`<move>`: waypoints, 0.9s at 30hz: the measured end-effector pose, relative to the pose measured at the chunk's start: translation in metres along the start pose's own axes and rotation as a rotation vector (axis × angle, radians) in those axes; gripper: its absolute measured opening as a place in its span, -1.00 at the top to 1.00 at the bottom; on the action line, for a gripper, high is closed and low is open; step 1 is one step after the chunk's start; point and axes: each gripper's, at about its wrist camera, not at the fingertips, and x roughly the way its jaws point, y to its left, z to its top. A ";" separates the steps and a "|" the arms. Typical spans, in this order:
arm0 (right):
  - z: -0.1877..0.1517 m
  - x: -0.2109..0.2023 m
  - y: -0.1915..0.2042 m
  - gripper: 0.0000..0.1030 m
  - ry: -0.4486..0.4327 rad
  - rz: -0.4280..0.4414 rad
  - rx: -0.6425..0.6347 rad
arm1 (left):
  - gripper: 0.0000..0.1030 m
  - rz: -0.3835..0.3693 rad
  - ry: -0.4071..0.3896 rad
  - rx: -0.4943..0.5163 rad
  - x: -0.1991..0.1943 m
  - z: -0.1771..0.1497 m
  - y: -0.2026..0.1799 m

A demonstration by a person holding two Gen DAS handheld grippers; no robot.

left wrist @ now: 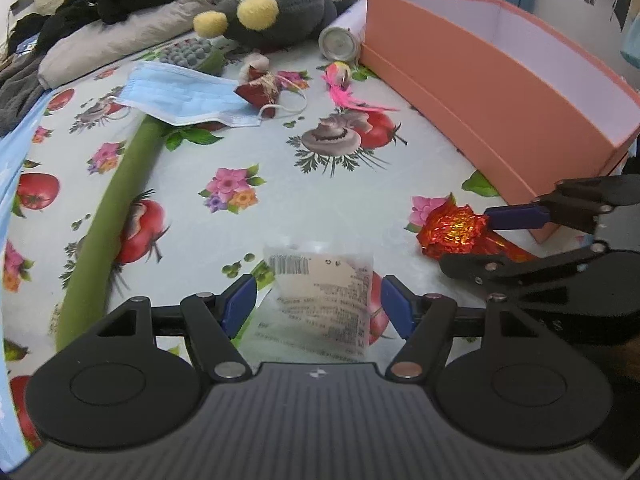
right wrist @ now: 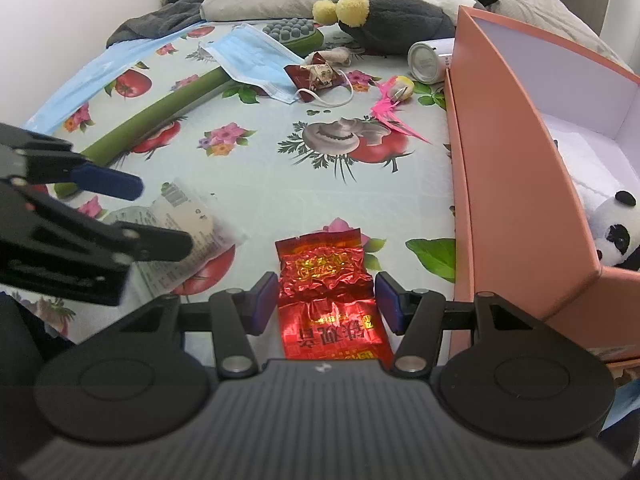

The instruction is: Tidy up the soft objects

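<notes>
1. Red foil packet (right wrist: 328, 280) lies flat on the bed's printed cover (right wrist: 260, 168), crinkled, just at 9 o'clock of the orange box (right wrist: 516, 184). It sits between the right gripper (right wrist: 326, 300) pads.
2. Clear plastic packet (left wrist: 320, 296) with barcode lies flat on the cover at 9 o'clock of the foil packet, well apart from the box. It sits between the left gripper (left wrist: 319, 308) pads.
3. Step in hand, as I judge it: each gripper closes on its own packet, then carries it to the box. Panda plush (right wrist: 616, 228) is already inside.
4. Doing it well: both packets are thin and flat, so press pads low to the cover and pinch the raised crinkle or an edge; foil is slippery, so grip deep, not at the tip. Avoid bunching the cover.
5. Right fingers (right wrist: 266, 300): spread, wider than the foil packet, flanking it; contact cannot be told.
6. Left fingers (left wrist: 240, 304): spread wide, both clear of the packet's sides, holding nothing.
7. Further out at 12 o'clock: blue face mask (left wrist: 180, 98), green foam stick (left wrist: 108, 216), pink feather toy (left wrist: 348, 94), grey plush (left wrist: 276, 16).
</notes>
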 end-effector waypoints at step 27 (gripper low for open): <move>0.003 -0.007 -0.002 -0.07 -0.012 0.003 0.007 | 0.05 0.040 0.007 -0.032 0.020 -0.004 -0.011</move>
